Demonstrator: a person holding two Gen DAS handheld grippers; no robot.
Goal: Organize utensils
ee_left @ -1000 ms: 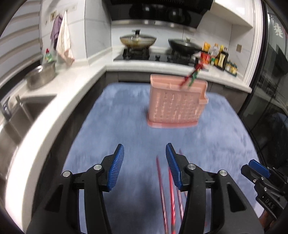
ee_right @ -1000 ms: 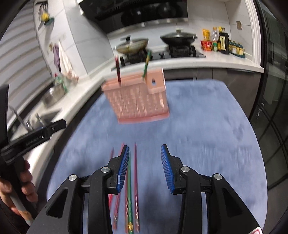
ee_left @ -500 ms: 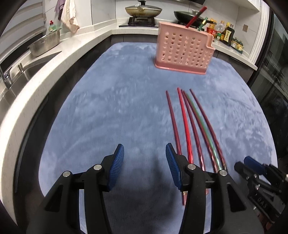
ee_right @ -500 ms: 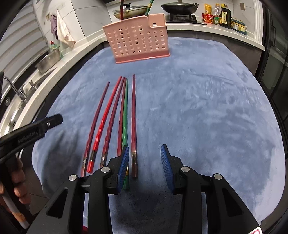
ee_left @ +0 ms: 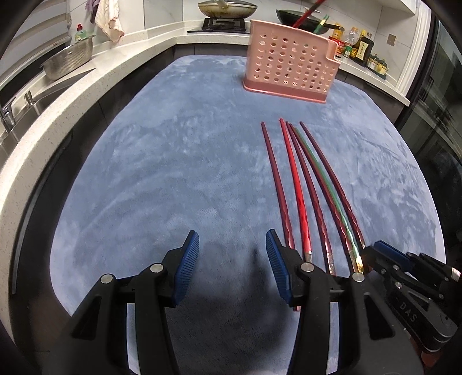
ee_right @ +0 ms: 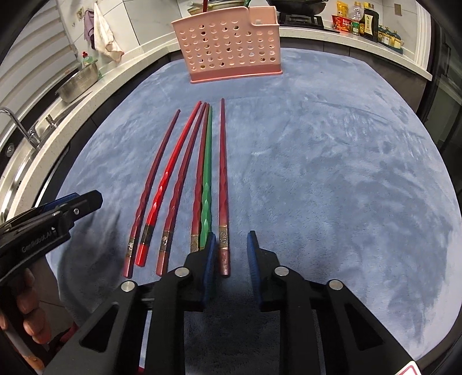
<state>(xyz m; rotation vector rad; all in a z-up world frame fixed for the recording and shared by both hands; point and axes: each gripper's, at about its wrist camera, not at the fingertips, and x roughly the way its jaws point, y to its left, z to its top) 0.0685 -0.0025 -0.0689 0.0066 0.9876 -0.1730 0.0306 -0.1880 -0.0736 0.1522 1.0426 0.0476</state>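
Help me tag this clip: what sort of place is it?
A home kitchen, most likely: a lidded wok on a gas stove, a sink faucet, and sauce bottles on the counter.

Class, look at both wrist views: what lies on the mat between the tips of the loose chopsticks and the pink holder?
Nothing: bare blue mat separates the chopsticks from the pink holder, in both views.

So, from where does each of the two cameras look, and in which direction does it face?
Left wrist: sits on the left gripper, tilted down over the blue plush mat; jaws open, empty; right gripper at the edge.
Right wrist: sits on the right gripper, facing likewise; jaws closing around the rightmost dark red chopstick, not yet pressing; the left gripper and a hand show.
Both share the chopsticks and the pink perforated plastic holder.
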